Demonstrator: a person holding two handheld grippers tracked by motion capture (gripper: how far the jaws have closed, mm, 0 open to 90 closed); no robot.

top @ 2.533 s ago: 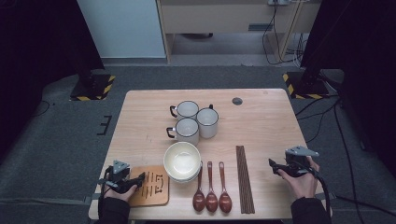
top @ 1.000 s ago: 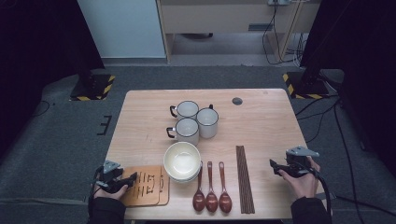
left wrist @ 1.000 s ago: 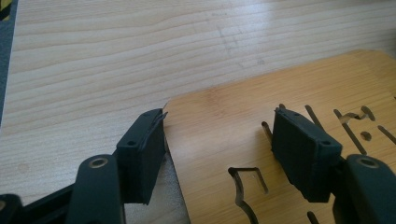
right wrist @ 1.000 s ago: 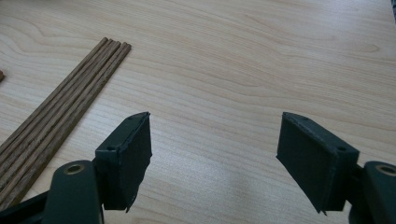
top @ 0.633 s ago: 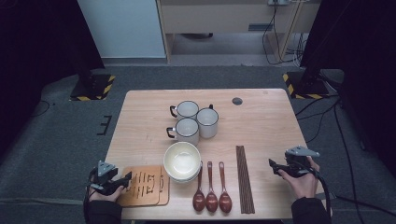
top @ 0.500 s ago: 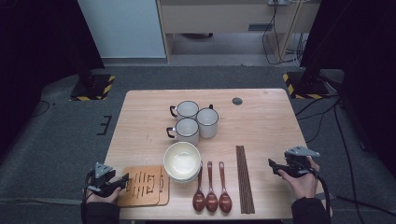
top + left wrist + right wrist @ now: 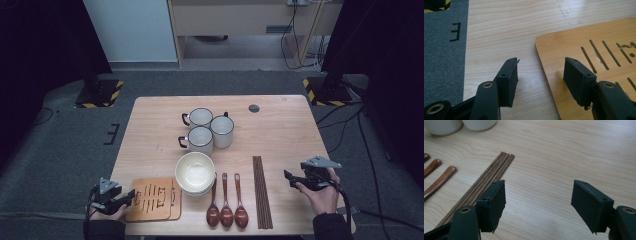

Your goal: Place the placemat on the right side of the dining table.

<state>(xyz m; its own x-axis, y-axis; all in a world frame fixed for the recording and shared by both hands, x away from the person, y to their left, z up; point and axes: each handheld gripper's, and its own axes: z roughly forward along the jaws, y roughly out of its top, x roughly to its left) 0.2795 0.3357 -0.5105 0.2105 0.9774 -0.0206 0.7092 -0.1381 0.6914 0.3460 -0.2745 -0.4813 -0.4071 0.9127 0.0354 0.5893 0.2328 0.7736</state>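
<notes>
I read the step in hand as the approach to the slotted bamboo trivet (image 7: pixel 152 199), the top piece of a small stack at the near-left corner of the pale wooden table (image 7: pixel 290 125). My left gripper (image 7: pixel 125 199) sits low at that corner, pointing at the trivet's left edge. In the left gripper view, one jaw stands over bare table and the other over the trivet (image 7: pixel 584 50), with the board's edge between them. The jaws have just been closing, but they are still parted and neither pad presses on the board, so nothing is pinched yet.

My right gripper (image 7: pixel 288 176) hovers over bare table, just right of the bundle of dark wooden chopsticks (image 7: pixel 262 190). Its jaws are spread wide and hold nothing; the right gripper view shows the chopsticks (image 7: pixel 491 175) off to one side of them.

Next move, as I judge it:
1. Bring the left jaws lower, so that one pad goes under or against the trivet's edge.
2. Close until both pads bear on the board.
3. Lift level, clear of the white ribbed bowl (image 7: pixel 196 172) just beside it.

The board is thin and flat, so a shallow bite may slip.
</notes>
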